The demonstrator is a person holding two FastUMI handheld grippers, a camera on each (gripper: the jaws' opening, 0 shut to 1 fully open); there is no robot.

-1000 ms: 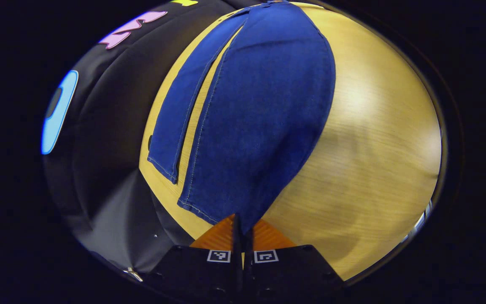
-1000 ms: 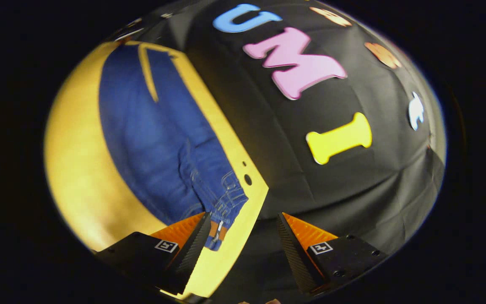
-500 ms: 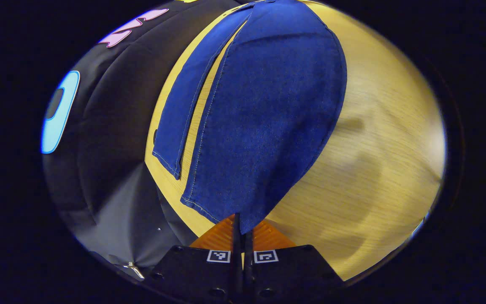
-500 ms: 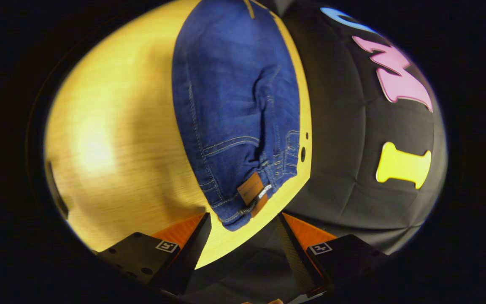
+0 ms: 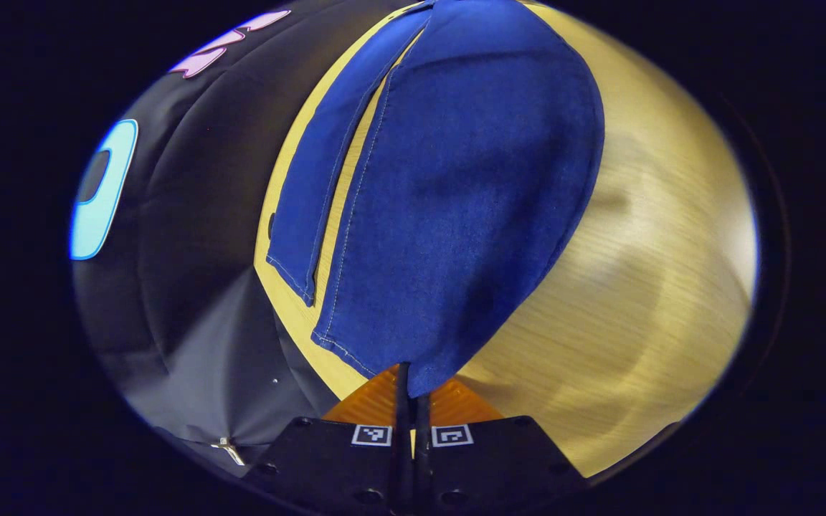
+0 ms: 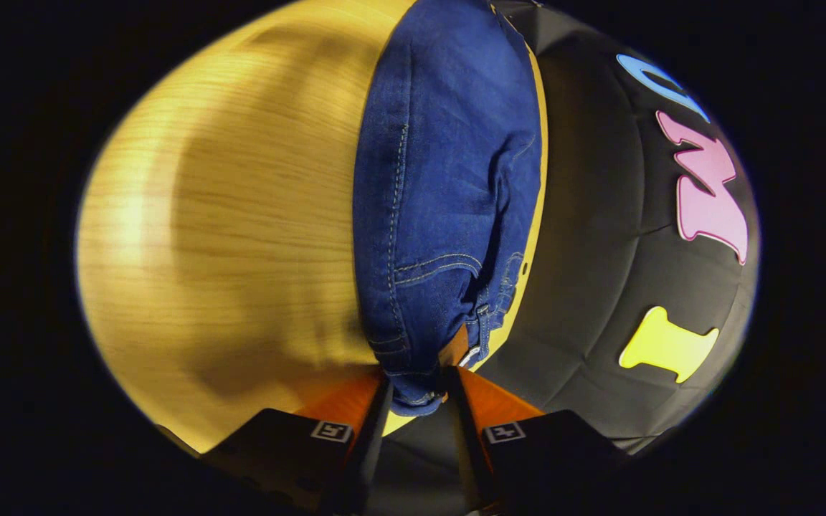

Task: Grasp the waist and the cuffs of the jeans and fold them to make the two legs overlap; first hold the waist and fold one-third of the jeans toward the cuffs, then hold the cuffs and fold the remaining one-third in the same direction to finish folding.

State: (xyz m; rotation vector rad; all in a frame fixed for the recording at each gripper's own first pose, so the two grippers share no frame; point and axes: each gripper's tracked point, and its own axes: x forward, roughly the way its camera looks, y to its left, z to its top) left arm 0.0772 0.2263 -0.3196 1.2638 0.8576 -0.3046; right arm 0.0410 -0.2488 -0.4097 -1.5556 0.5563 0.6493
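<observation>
- The counter [image 5: 642,287], a pale wood-grain surface, is carrying the jeans and running up to the booth's black cloth wall [image 6: 599,287] along its far edge.
- The jeans [image 5: 456,215], dark blue denim with pale stitching, are lying stretched along that far edge of the counter, close to the wall.
- In the left gripper view the two legs are lying side by side with a thin strip of bare wood showing between them; the wider near leg is spreading toward the camera, and the narrower far leg [image 5: 312,186] is lying flat beside the counter's edge.
- In the right gripper view the waist end is lying nearest the camera, with its curved pocket stitching, a belt loop and a brown patch [image 6: 456,347] showing at the band.
- The left tongs [image 5: 413,380] are pinched nearly together, both orange fingers pressing on the cuff corner of the near leg, which is rising slightly off the wood there.
- The right tongs [image 6: 416,383] are standing at the waistband with a narrow gap, the bunched denim sitting between the two orange fingers; whether both fingers are pressing on it I cannot tell.
</observation>
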